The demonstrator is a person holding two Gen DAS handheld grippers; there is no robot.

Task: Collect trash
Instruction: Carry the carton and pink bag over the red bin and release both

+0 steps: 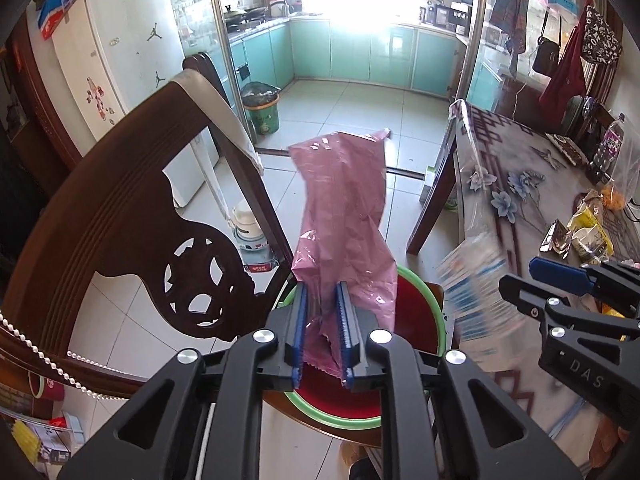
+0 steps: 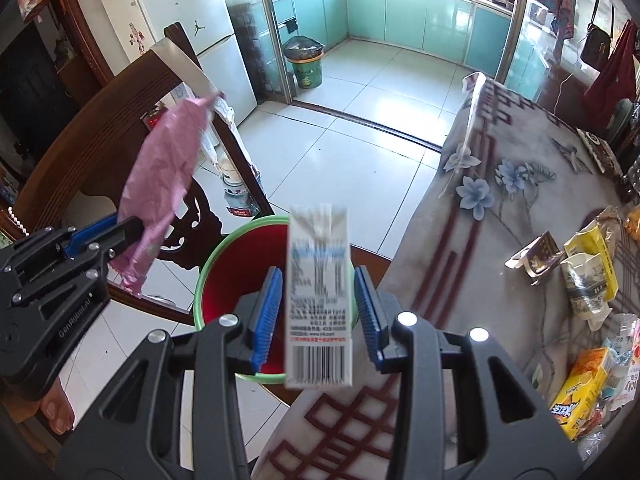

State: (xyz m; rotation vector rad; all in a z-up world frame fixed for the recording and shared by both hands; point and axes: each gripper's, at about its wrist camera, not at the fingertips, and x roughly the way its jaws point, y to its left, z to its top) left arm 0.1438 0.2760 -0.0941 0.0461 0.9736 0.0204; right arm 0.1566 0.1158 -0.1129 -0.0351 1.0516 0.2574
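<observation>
A crumpled pink plastic bag (image 1: 344, 200) sticks out forward from between the fingers of my left gripper (image 1: 322, 286). The jaws stand a little apart and the bag lies loose in the gap. Below is a red bin with a green rim (image 1: 332, 420). In the right wrist view a white milk carton (image 2: 320, 320) with a barcode sits between the blue pads of my right gripper (image 2: 316, 270). Thin gaps show on both sides and the carton is blurred, over the bin's rim (image 2: 204, 276). The left gripper (image 2: 132, 232) and the pink bag (image 2: 164, 168) are at the left.
The bin rests on a dark wooden seat beside a carved chair back (image 1: 120, 200). At right, a table with a floral cloth (image 2: 540, 160) carries yellow wrappers (image 2: 592, 264) and an orange carton (image 2: 580, 392). A person's bare foot (image 2: 56, 408) is on the tiles.
</observation>
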